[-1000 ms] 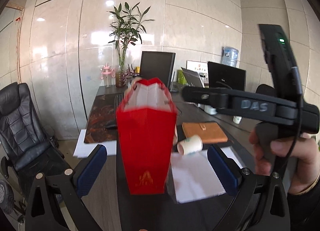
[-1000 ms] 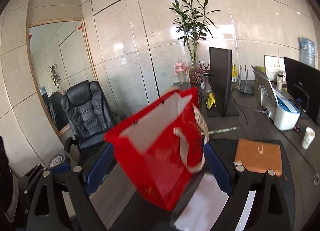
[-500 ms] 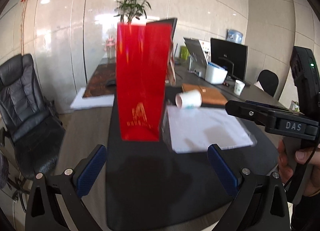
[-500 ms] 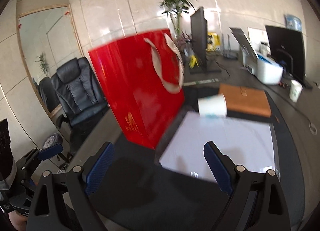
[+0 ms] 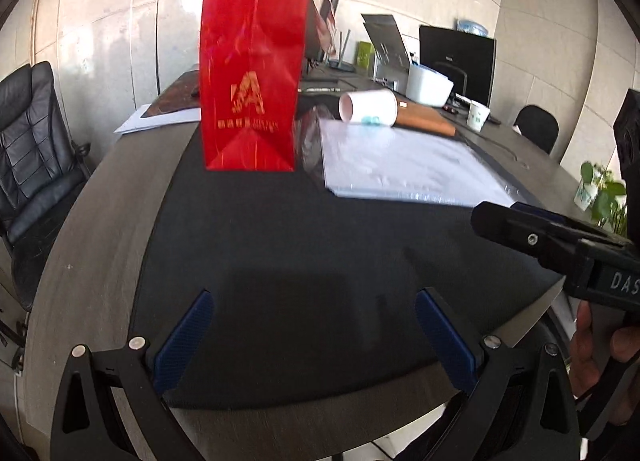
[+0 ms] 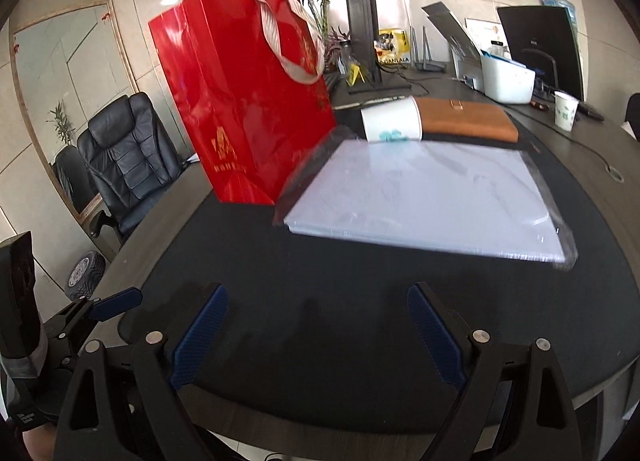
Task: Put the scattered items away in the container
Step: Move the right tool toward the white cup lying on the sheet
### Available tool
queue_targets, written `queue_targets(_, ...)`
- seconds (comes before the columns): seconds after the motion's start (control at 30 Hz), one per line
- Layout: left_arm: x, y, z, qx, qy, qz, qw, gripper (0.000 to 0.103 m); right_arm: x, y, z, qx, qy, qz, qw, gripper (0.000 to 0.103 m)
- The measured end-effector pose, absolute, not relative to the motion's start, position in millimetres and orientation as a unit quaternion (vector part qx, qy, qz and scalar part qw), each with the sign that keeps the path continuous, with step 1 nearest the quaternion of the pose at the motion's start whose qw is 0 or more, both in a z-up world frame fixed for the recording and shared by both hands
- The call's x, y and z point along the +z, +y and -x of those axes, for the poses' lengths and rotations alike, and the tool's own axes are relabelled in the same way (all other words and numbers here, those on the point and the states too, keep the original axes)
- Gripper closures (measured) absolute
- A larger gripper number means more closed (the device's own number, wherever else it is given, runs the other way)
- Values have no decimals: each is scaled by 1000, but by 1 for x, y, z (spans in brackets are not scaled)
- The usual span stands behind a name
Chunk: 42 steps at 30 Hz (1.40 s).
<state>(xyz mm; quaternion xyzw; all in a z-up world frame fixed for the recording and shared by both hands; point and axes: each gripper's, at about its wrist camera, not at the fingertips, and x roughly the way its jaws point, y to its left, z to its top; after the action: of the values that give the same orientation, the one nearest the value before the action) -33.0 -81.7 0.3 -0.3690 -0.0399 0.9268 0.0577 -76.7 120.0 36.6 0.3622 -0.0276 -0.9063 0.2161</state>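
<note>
Red gift bag (image 6: 244, 109) with gold "A" logo, "DAS" on right tongs (image 5: 624, 281)

Left tongs (image 5: 314, 335) wide apart, empty; right tongs (image 6: 318, 335) likewise, angled downward

Bright daylight, fisheye-warped edges, slight motion blur

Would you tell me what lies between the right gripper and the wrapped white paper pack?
Only bare black desk mat separates the open right gripper from the paper pack, seen in the right wrist view.
</note>
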Motion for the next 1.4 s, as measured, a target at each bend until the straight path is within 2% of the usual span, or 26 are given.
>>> queue_targets(0.93, -10, -101, 47, 914, -55, 397, 52, 0, 28, 109, 101, -909, 0, -370, 192, 9)
queue_targets(1.4, -6, -125, 120, 902, -61, 425, 52, 0, 50, 104, 146, -916, 8, -363, 172, 9)
